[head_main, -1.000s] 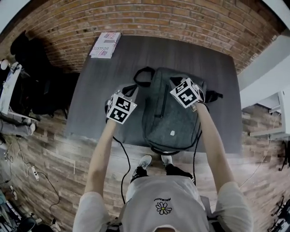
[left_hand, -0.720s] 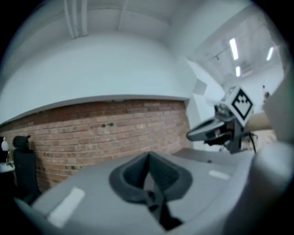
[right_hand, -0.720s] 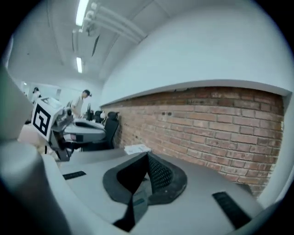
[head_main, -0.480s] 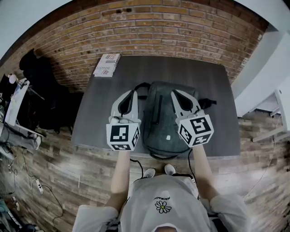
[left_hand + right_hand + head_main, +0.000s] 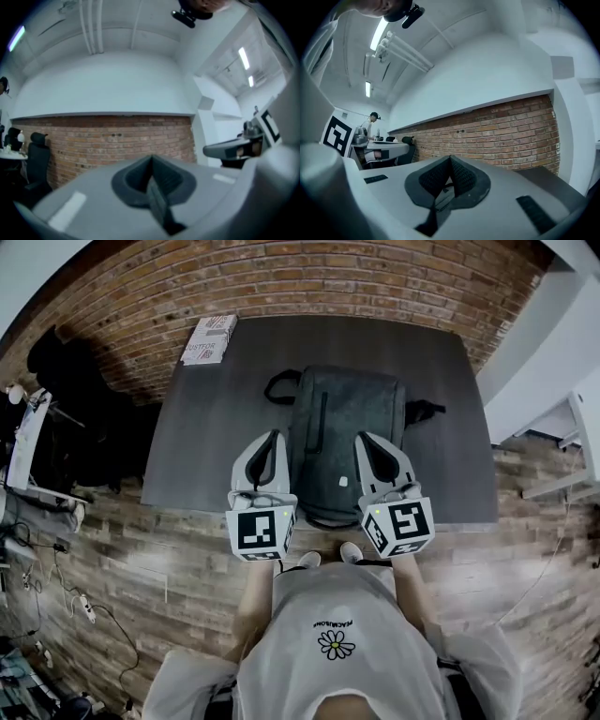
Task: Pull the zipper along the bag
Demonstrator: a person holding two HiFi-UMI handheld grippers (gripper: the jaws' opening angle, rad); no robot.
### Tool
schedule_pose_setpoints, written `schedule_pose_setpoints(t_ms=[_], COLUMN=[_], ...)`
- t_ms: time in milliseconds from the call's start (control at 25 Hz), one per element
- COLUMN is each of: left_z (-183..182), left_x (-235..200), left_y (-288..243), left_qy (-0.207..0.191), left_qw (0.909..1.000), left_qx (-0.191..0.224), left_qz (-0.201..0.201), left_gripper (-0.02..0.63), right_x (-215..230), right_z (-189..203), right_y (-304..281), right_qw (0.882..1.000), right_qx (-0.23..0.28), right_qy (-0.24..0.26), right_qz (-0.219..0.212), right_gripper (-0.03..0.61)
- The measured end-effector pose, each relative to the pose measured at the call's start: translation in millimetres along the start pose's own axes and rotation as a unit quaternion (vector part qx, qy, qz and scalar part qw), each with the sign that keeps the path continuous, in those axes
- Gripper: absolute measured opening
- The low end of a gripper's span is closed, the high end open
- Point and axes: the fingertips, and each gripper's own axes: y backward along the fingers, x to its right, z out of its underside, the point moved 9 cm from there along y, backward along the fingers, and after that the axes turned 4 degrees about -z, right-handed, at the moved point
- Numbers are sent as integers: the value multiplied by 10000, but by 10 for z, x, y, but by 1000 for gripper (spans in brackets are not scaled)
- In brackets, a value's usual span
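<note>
**Posture of the arms and tools, seen from above.** Both tools are held side by side in front of the torso, pointing level and away from the wearer, roughly parallel to each other.

- **Left tool** (image 5: pixel 274 435) — its jaws are closed tip to tip and meet in a single seam, with nothing between them (the left gripper view shows this plainly).
- **Right tool** (image 5: pixel 362 436) — its jaws are likewise together at the tips and empty.

The left marker cube (image 5: pixel 262 532) and right marker cube (image 5: pixel 397 524) sit at the near ends, nearest the body. The left forearm (image 5: pixel 251 601) and right forearm (image 5: pixel 412 585) emerge beneath the cubes, close against the torso.
</note>
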Motion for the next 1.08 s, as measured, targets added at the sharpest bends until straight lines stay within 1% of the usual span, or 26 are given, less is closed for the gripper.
schedule_pose_setpoints(t_ms=[200, 320, 640, 1080], left_z=[13, 17, 13, 48], left_x=[23, 26, 35, 26], left_y=[24, 20, 33, 35], left_qy=[-76, -76, -78, -49], left_qw=[10000, 9999, 9999, 10000], left_qx=[34, 41, 59, 29], left_qz=[35, 50, 63, 49], left_gripper=[0, 0, 0, 0], right_x=[-31, -31, 14, 74], right_z=[96, 125, 99, 137], right_y=[106, 124, 156, 170], right_qw=[9999, 9999, 9998, 9996], right_qx=[-101, -94, -28, -85], right_qy=[65, 15, -6, -10], right_qz=[56, 96, 171, 278], right_gripper=[-1, 0, 0, 0])
